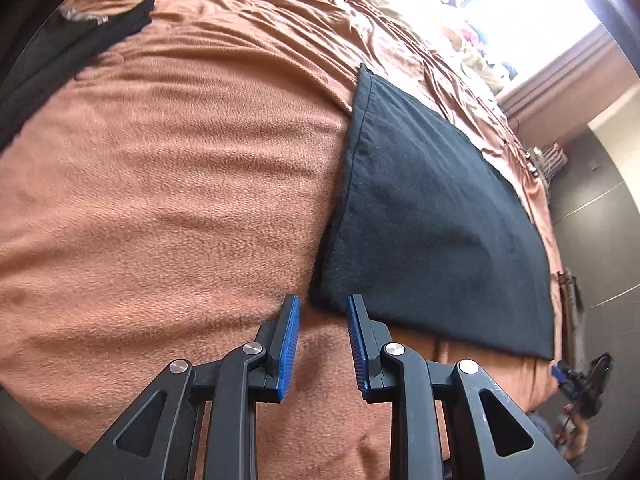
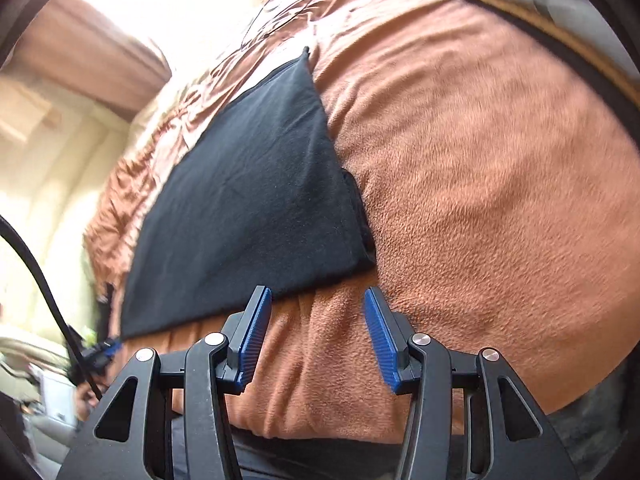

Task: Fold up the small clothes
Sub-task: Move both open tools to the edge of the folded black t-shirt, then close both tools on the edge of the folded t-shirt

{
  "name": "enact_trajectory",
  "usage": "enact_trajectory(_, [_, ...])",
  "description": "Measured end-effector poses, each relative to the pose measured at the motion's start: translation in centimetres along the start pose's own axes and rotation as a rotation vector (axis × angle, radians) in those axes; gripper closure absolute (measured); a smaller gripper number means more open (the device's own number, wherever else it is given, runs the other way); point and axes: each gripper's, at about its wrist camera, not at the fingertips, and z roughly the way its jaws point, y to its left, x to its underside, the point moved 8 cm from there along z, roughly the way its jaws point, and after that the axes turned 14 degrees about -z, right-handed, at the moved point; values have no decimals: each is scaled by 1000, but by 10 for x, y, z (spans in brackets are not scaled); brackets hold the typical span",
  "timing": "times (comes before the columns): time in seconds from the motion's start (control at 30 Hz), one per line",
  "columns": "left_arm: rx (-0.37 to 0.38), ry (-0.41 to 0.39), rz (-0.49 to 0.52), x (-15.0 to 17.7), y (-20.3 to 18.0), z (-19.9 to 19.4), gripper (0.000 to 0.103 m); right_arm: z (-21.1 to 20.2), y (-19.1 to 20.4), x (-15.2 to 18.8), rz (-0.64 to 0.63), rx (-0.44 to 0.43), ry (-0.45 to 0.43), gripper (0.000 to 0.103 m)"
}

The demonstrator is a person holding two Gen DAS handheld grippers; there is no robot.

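Dark cloth (image 1: 432,216), a small black garment already doubled into a flat panel, lies on the rust-brown fleece blanket (image 1: 168,184) of the bed, spread smooth so its edges line up. We hold the left claw (image 1: 323,344) at the six o'clock corner of the panel, jaws apart with nothing between them. Our right claw (image 2: 318,336) sits at six o'clock off the panel's near edge, jaws likewise apart over bare blanket. At ten o'clock in the left view another dark garment (image 1: 80,52) lies, possibly set aside; blur hides its detail.
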Motion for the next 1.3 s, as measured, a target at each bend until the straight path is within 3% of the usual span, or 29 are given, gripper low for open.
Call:
enact_trajectory(0.27, [54, 40, -124, -1, 3, 6, 74, 13, -26, -13, 102, -81, -65, 60])
enact_trajectory(0.4, [86, 59, -209, 0, 8, 5, 74, 7, -33, -16, 112, -70, -110, 81])
enact_trajectory(0.43, [93, 62, -220, 1, 8, 3, 74, 3, -31, -15, 104, -73, -129, 82])
enact_trajectory(0.53, [134, 83, -259, 4, 8, 0, 74, -2, -28, -11, 83, -89, -139, 82])
enact_trajectory(0.77, [151, 72, -292, 0, 12, 2, 74, 11, -40, 6, 118, -95, -102, 82])
enact_trajectory(0.97, [193, 93, -365, 5, 8, 2, 74, 7, -41, 1, 115, -97, -96, 82])
enact_trajectory(1.2, [219, 90, -393, 1, 1, 10, 66, 16, -32, -9, 121, -107, -94, 82])
enact_trajectory(1.3, [190, 69, -360, -2, -4, 9, 66, 17, -29, -10, 121, -112, -99, 82])
